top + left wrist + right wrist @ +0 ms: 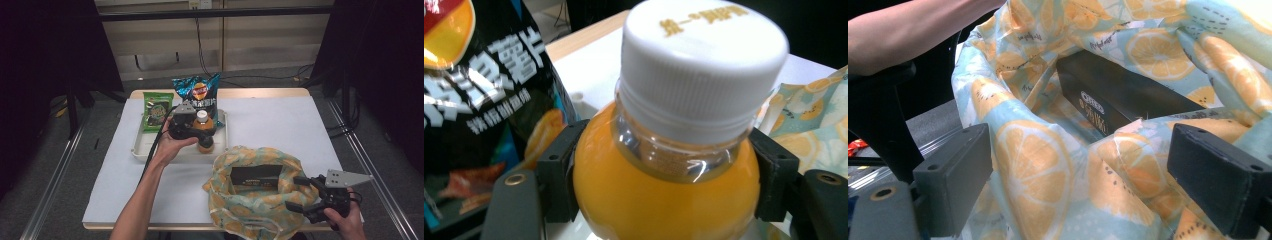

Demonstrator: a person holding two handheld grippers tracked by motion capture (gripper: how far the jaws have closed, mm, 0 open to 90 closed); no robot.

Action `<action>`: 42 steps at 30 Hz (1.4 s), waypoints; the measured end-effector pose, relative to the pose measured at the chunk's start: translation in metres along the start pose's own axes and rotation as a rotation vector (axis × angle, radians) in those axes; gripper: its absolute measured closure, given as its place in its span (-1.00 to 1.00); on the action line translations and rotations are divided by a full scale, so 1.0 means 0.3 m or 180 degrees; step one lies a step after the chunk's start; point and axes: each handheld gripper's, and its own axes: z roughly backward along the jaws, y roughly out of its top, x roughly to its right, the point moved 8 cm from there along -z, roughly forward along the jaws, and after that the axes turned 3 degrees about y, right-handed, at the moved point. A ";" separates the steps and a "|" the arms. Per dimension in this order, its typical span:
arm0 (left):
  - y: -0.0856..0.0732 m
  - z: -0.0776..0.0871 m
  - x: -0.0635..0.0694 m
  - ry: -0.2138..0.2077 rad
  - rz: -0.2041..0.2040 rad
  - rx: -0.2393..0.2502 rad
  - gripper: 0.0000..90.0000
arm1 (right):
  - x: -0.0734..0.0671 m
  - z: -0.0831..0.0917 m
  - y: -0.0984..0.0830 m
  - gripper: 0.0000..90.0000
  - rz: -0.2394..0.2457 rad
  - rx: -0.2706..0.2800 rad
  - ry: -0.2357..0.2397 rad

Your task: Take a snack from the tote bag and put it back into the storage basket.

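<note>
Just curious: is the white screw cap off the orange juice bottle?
No, the white ribbed cap sits on the clear neck of the orange juice bottle.

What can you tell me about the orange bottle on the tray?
The orange bottle is clear plastic, full of orange liquid, with a ribbed white cap that bears printed gold characters. It stands upright in the white tray, in front of the blue chip bag. The left gripper has its pads pressed on both sides of the bottle's rounded shoulder.

The chip bag [198,92] crowds the bottle [204,131] behind; table [280,125] rightward seems open.
</note>
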 end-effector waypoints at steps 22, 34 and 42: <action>-0.006 -0.039 0.058 -0.0291 -0.0058 -0.0034 -0.33 | 0.002 0.001 -0.001 -0.77 -0.0010 -0.0002 -0.0009; -0.021 -0.028 0.054 -0.0183 0.0112 -0.0028 -0.58 | 0.000 0.000 0.003 -0.77 0.0002 0.0001 -0.0014; -0.036 0.072 0.039 -0.0003 0.0218 0.0037 -0.72 | 0.003 0.013 0.012 -0.75 0.0008 0.0051 -0.0039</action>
